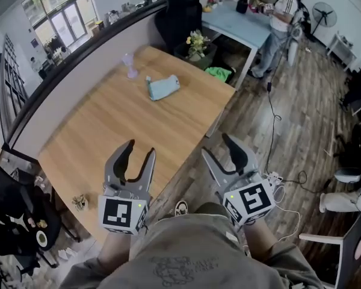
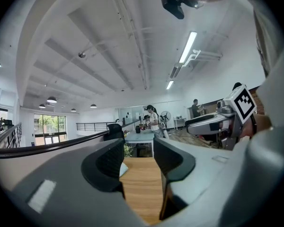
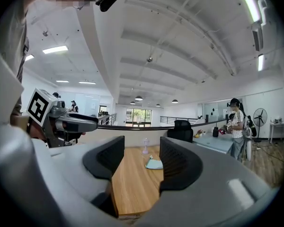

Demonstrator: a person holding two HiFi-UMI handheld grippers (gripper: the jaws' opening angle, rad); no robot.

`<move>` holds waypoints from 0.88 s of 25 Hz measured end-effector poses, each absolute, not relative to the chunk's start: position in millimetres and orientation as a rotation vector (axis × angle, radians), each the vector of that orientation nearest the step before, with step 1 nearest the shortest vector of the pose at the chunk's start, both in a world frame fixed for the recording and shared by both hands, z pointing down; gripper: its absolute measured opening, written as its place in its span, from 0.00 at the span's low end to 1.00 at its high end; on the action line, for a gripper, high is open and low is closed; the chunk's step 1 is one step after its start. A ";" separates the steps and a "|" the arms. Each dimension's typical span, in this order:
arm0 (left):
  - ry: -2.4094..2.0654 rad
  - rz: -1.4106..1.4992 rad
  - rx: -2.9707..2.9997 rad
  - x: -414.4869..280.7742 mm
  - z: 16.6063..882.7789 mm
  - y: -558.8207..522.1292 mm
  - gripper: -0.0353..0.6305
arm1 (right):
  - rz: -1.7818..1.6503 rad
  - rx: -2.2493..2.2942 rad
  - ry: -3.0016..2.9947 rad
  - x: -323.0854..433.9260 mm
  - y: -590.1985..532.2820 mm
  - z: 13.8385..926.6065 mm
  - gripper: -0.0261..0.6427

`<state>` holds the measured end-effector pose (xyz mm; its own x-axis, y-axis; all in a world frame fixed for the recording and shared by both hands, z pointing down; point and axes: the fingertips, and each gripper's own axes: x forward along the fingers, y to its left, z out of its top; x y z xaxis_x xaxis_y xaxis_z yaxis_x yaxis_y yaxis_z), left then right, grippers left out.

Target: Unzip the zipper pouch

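A light blue zipper pouch (image 1: 163,87) lies flat on the far half of a wooden table (image 1: 108,137); the right gripper view shows the pouch (image 3: 154,164) between the jaws, far off. My left gripper (image 1: 138,150) is held over the table's near edge, open and empty. My right gripper (image 1: 220,144) hovers past the table's right corner, above the floor, also open with nothing in it. Both are well short of the pouch. In the left gripper view only a sliver of the pouch (image 2: 123,169) shows beside the left jaw.
A small lilac fan (image 1: 130,66) stands near the table's back edge, left of the pouch. A grey partition wall (image 1: 66,83) runs behind. A potted plant (image 1: 197,44) and black chair (image 1: 179,14) stand beyond the far end. A person (image 1: 279,23) stands by a blue table (image 1: 240,26).
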<state>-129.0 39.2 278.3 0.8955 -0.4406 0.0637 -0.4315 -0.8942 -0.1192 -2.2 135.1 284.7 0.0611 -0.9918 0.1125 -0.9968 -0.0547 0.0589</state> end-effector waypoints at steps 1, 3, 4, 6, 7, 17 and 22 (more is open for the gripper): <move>0.698 -0.137 -2.959 -127.9 279.6 31.5 0.33 | 0.060 2.188 -2.081 1.4 126.6 285.2 0.37; 0.731 -0.136 -2.961 -127.4 282.7 17.8 0.33 | 0.052 2.160 -2.095 6.3 111.2 287.6 0.37; 0.747 -0.138 -2.963 -127.5 284.9 12.0 0.33 | 0.049 2.143 -2.096 8.9 104.7 289.8 0.37; 0.779 -0.146 -2.966 -125.1 291.0 -0.4 0.33 | 0.044 2.118 -2.090 19.5 91.4 294.5 0.37; 0.795 -0.151 -2.968 -122.3 294.7 -7.1 0.33 | 0.042 2.111 -2.091 27.1 83.9 296.7 0.37; 1.017 -0.195 -2.925 -67.7 317.1 -80.6 0.33 | 0.062 1.933 -2.242 99.9 -9.1 323.8 0.37; 1.178 -0.230 -2.876 -37.3 317.9 -119.9 0.33 | 0.073 1.771 -2.356 130.3 -64.3 328.4 0.37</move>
